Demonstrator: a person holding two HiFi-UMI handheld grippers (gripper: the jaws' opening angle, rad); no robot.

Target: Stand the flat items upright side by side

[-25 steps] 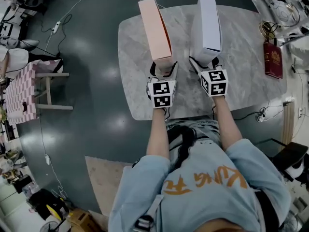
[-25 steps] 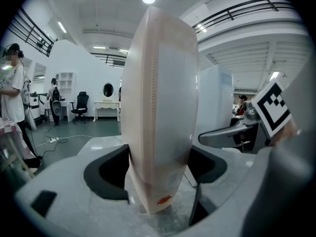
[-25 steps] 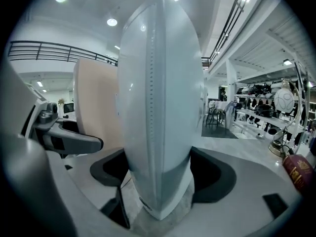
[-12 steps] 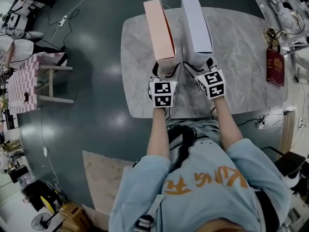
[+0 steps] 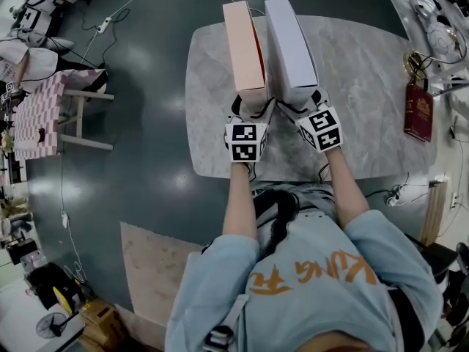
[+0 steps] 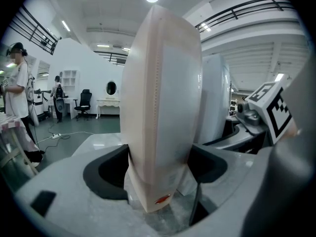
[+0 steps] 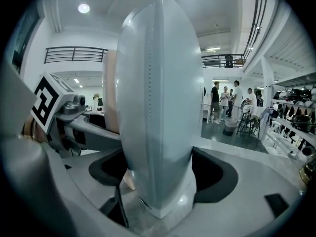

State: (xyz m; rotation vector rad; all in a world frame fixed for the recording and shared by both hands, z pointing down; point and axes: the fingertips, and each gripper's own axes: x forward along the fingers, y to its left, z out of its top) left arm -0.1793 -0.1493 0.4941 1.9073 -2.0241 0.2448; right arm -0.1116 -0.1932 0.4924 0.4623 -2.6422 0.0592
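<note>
red booklet (image 5: 418, 112) print too small

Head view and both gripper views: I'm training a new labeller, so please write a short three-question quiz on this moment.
1. True or false: the pink box and the white box lie flat on the marble table.
2. What stands between the jaws of the left gripper? A: the pink box. B: the white box. C: nothing.
3. Fill in: in the head view, the red booklet lies by the table's ____ edge.

Key: 1 false, both stand on edge, side by side. 2 A. 3 right.
</note>
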